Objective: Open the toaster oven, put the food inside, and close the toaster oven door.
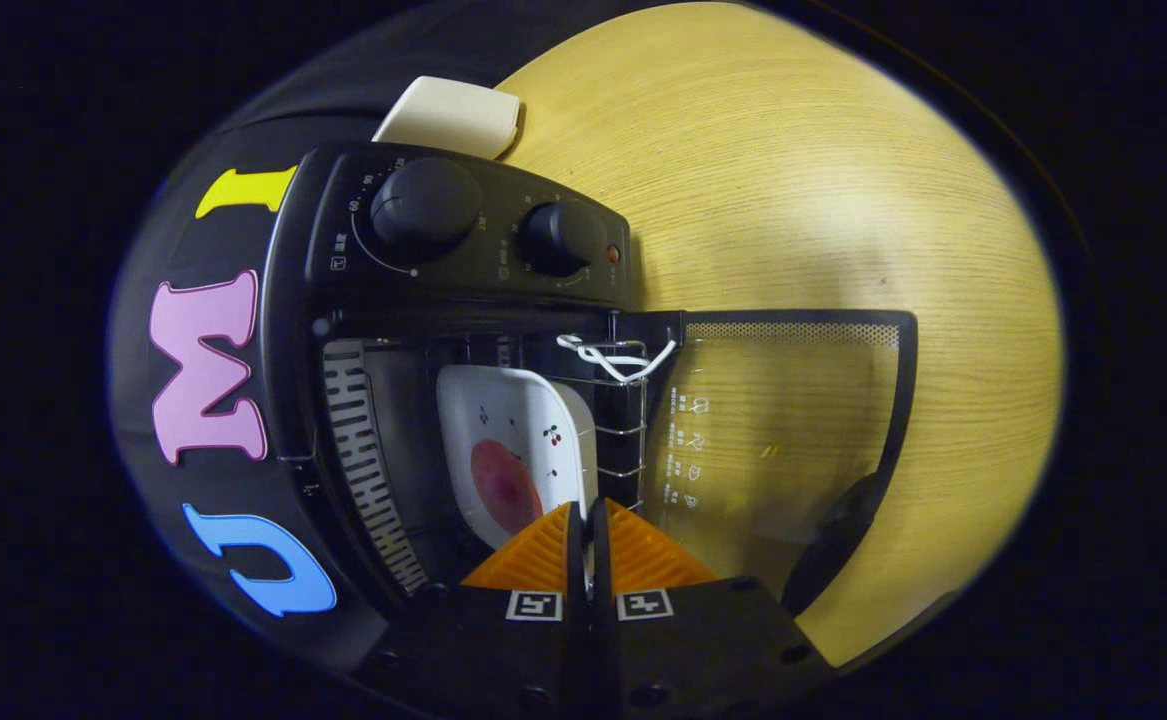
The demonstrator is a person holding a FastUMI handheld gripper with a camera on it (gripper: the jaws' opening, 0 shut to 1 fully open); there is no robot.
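Note:
The black toaster oven (pixel 463 270) stands with its glass door (pixel 783 440) swung fully open over the wooden table (pixel 793 170). Inside it, a white square plate (pixel 543 410) with a small cherry print rests on the wire rack (pixel 621 430). A round pink slice of food (pixel 503 485) lies on the plate. My gripper (pixel 588 512) is at the oven mouth, its fingers nearly together and pinching the plate's near rim between them.
Two round knobs (pixel 426 208) and a small red lamp (pixel 612 254) sit on the oven's control panel. A white tie (pixel 611 358) is looped on the rack's front. The door's dark handle (pixel 838 545) juts out beside my fingers. A cream lidded box (pixel 453 115) lies beyond the oven.

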